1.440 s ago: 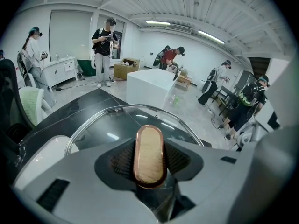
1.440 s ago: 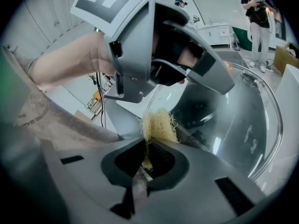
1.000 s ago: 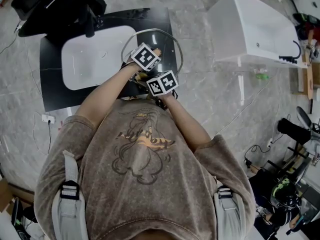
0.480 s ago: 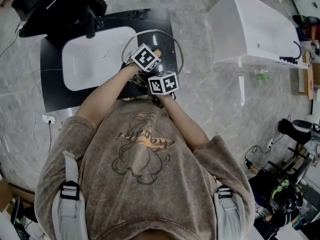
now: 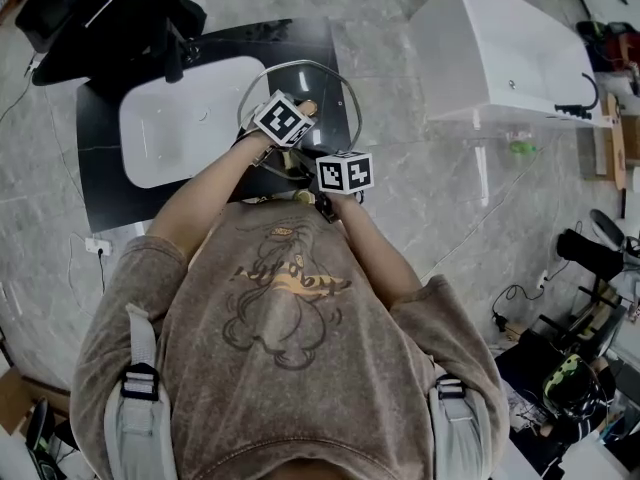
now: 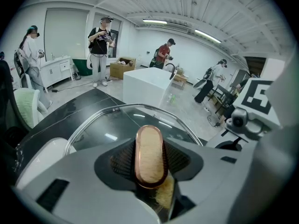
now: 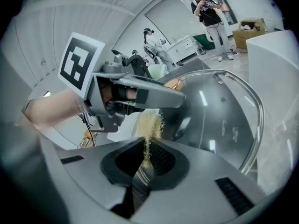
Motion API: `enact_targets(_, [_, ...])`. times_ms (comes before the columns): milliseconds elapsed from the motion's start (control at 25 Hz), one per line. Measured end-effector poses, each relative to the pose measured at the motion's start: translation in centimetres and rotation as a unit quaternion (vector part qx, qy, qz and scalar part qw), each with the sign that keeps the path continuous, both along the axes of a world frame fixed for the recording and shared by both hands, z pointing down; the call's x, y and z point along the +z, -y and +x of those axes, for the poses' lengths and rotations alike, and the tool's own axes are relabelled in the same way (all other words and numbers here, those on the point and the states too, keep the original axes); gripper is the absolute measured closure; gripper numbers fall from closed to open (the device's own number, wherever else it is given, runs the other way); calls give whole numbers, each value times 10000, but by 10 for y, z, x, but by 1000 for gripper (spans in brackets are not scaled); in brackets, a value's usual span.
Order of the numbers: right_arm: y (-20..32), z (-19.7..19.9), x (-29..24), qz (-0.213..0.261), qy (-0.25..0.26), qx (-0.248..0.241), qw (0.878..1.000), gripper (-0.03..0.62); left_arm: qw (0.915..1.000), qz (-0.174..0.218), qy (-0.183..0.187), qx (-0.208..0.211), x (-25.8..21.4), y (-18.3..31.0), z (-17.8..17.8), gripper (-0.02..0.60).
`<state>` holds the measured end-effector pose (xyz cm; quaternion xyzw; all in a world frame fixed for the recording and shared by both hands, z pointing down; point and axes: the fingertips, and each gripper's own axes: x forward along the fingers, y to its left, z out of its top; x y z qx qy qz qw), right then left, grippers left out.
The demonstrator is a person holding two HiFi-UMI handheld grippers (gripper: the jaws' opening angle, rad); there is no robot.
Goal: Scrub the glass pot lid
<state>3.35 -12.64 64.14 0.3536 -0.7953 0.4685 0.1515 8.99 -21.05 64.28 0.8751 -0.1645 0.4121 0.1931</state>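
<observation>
Lid [image 5: 330, 100] of glass is at the right end of the black counter [image 5: 110, 183], just beside the white sink [image 5: 180, 118]. From the head view we see its round rim going a little past the counter's right edge. Its top side, the one with the handle, faces up towards us. It looks somewhat tilted, but we cannot tell whether its edge touches the counter.

The left gripper [image 6: 150, 169] is closed on the lid's handle [image 6: 149, 148], one pad pressing on each long side. The handle is an oval piece with a pale tan top and a copper-coloured border. Its long axis runs along the jaws, pointing away from the gripper's camera towards the far rim of the lid. Beyond the handle, the glass spreads out and the metal rim curves around it from left to right.

The right gripper [image 7: 144, 164] is closed on the thin stem of a brush [image 7: 148, 122]. The stem stands up between the pads and the tuft of pale yellow fibres points up and away from the jaws. The tuft reaches the lid's top side close to the handle, just below the left gripper's body. In the left gripper view the same fibres show on the near side of the handle, between the jaws. Whether the fibres really press on the glass we cannot tell.
</observation>
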Motion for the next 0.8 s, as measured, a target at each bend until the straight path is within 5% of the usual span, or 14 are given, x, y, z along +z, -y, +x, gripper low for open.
enact_targets(440, [-13, 36, 2, -58, -244, 117, 9996, 557, 9987, 357, -363, 7, -10, 1, -10, 353])
enact_targets(680, [-20, 64, -15, 127, -343, 291, 9989, 557, 9911, 595, -1137, -368, -58, 3, -24, 355])
enact_targets(800, [-17, 82, -37, 398, -272, 613, 9970, 557, 9854, 532, -1516, -559, -85, 0, -35, 474])
